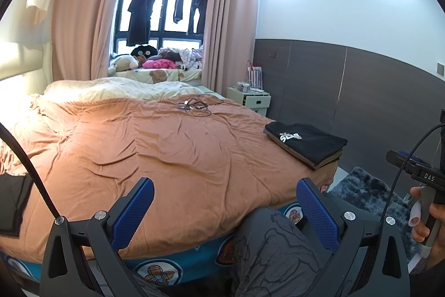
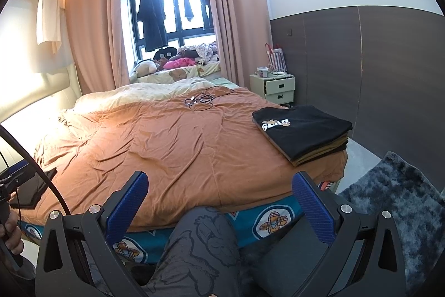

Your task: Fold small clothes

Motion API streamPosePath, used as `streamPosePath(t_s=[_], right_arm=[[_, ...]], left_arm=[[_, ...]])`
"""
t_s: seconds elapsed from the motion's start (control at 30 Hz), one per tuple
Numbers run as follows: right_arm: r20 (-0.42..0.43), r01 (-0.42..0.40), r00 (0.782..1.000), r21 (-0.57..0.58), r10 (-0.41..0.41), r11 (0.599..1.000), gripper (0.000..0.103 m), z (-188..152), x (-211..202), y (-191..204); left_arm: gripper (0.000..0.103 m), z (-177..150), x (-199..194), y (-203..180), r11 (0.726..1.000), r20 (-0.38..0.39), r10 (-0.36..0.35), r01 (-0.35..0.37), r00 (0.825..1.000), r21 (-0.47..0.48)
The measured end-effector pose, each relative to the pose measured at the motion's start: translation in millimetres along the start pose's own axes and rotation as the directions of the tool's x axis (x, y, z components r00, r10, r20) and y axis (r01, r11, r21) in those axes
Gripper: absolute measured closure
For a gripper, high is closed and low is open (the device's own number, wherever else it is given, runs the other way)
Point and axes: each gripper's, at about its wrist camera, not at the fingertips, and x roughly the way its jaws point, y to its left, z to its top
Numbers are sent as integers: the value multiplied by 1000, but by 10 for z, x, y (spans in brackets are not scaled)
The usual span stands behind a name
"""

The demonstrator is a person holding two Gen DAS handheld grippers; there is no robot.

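A stack of folded clothes (image 1: 307, 142) with a black printed shirt on top lies at the right edge of the bed; it also shows in the right wrist view (image 2: 304, 130). A dark garment (image 1: 12, 202) lies at the bed's left edge, also seen in the right wrist view (image 2: 33, 189). My left gripper (image 1: 225, 202) is open and empty, held above the bed's near edge. My right gripper (image 2: 219, 195) is open and empty, likewise above the near edge. Both are well short of the stack.
The orange duvet (image 1: 155, 146) covers the bed, with cables (image 1: 198, 103) lying far on it. A white nightstand (image 2: 279, 88) stands by the right wall. A grey shaggy rug (image 2: 395, 199) lies on the floor at right. My patterned trouser leg (image 2: 200, 249) is at the bed's near edge.
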Motion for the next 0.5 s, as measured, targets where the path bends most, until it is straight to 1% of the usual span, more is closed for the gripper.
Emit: streamPosePath(t_s=[0.5], right_arm=[[-12, 0, 1000, 1, 0, 1000, 0, 10, 12, -99]], left_arm=[[0, -41, 7, -8, 1000, -9, 1, -1, 1000, -2]])
